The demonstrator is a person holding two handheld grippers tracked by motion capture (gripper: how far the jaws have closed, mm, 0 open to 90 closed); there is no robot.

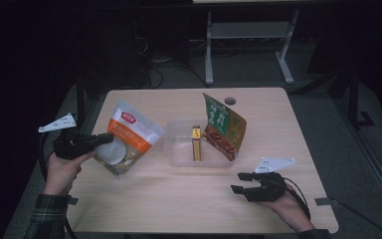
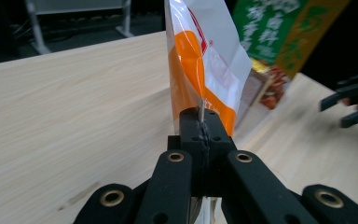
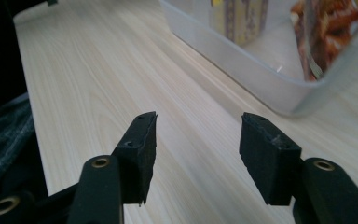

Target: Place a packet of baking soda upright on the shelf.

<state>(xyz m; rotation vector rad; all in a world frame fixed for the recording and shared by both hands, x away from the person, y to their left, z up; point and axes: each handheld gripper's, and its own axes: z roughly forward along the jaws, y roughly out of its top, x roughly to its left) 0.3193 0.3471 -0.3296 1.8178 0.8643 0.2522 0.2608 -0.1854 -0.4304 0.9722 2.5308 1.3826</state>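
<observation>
The person's left hand [image 1: 62, 167] holds the black two-jaw left gripper [image 1: 110, 138] raised, jaws clamped together. The right hand [image 1: 293, 209] holds the black right gripper [image 1: 238, 182] low, jaws apart with nothing between.

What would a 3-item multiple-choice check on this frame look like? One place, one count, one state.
1. Where does the yellow box stand?
A. inside the clear plastic bin
B. on the bare table
C. between the right claw's jaws

2. How many food pouches are on view?
A. one
B. two
C. four

3. What state is the left claw in?
A. open above the bin
B. shut on nothing
C. shut on the orange-and-white pouch

Answers:
1 A: the box is upright within the bin's walls.
2 B: the orange-and-white pouch and the green pouch.
3 C: the left gripper view shows the jaws pinched on the pouch's edge, while the right claw stands open, empty.
</observation>
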